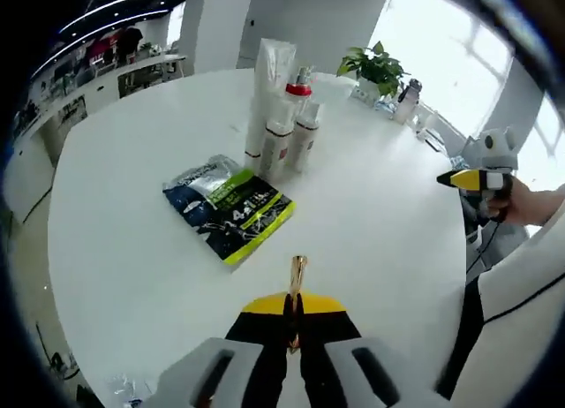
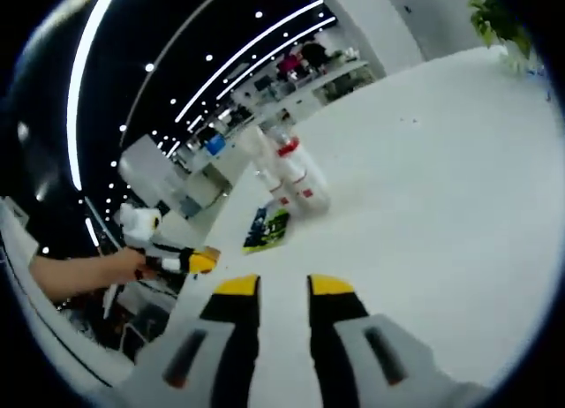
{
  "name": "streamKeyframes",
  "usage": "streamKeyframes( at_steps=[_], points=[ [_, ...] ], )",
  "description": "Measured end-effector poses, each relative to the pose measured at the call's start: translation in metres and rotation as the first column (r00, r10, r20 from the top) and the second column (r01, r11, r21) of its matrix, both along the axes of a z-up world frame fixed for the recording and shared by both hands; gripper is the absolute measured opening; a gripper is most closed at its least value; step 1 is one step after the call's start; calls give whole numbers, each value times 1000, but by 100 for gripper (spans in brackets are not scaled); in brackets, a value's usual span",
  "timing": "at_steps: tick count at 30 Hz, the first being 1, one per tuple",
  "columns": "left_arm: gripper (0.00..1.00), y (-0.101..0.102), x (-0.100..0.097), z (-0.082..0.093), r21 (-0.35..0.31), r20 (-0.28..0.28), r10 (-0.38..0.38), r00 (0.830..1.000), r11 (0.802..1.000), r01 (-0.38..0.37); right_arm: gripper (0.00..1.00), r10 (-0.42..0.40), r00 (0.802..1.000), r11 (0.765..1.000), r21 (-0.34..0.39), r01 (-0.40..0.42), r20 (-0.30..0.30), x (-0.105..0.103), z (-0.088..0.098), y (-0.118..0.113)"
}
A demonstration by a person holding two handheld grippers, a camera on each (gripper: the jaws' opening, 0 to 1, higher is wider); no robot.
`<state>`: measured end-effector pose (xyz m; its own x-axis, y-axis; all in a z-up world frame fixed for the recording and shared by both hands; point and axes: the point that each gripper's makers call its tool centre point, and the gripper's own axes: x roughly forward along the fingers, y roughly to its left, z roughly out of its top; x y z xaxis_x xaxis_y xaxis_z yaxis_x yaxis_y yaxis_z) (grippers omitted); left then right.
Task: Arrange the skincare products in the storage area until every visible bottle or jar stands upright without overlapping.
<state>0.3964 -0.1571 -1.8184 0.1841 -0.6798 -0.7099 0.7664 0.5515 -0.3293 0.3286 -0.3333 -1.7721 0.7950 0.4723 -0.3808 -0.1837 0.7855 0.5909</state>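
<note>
Left gripper view: your left tongs (image 1: pixel 296 313) pinch a thin gold stick (image 1: pixel 297 275) — upright, above the tabletop (image 1: pixel 132 231). Bottles (image 1: pixel 284 130) stand clustered beyond a flat sachet (image 1: pixel 229 205). Your right tongs (image 2: pixel 282 289) hang empty, jaws apart — free to steady bottles

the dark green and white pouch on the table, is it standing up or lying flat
Lying flat. In the left gripper view the pouch rests face up on the white table, in front of the upright bottles.
</note>
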Motion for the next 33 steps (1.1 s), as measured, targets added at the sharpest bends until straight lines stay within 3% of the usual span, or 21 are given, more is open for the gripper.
streamKeyframes(
  at_steps=[6, 9, 15, 20, 24, 33],
  points=[
    [2, -39, -35, 38, -68, 29, -40, 999, 997, 41, 21, 181, 980, 983, -2, -181, 86, 1, 28, 36],
    [2, -56, -53, 51, -82, 46, -64, 997, 994, 67, 21, 271, 954, 962, -34, -269, 124, -2, 38, 52],
    [2, -75, -78, 59, -68, 52, -116, 992, 991, 119, 21, 423, 891, 906, -98, -412, 166, -16, 51, 73],
    [2, -87, -92, 68, -71, 59, -149, 987, 986, 153, 21, 487, 855, 873, -130, -471, 176, -28, 53, 79],
    [2, -95, -104, 71, -69, 62, -185, 981, 980, 189, 19, 500, 848, 865, -150, -479, 177, -32, 53, 74],
    [2, -97, -122, 68, -49, 38, -235, 971, 970, 236, 12, 565, 805, 825, -113, -554, 180, -48, 59, 77]
  ],
)
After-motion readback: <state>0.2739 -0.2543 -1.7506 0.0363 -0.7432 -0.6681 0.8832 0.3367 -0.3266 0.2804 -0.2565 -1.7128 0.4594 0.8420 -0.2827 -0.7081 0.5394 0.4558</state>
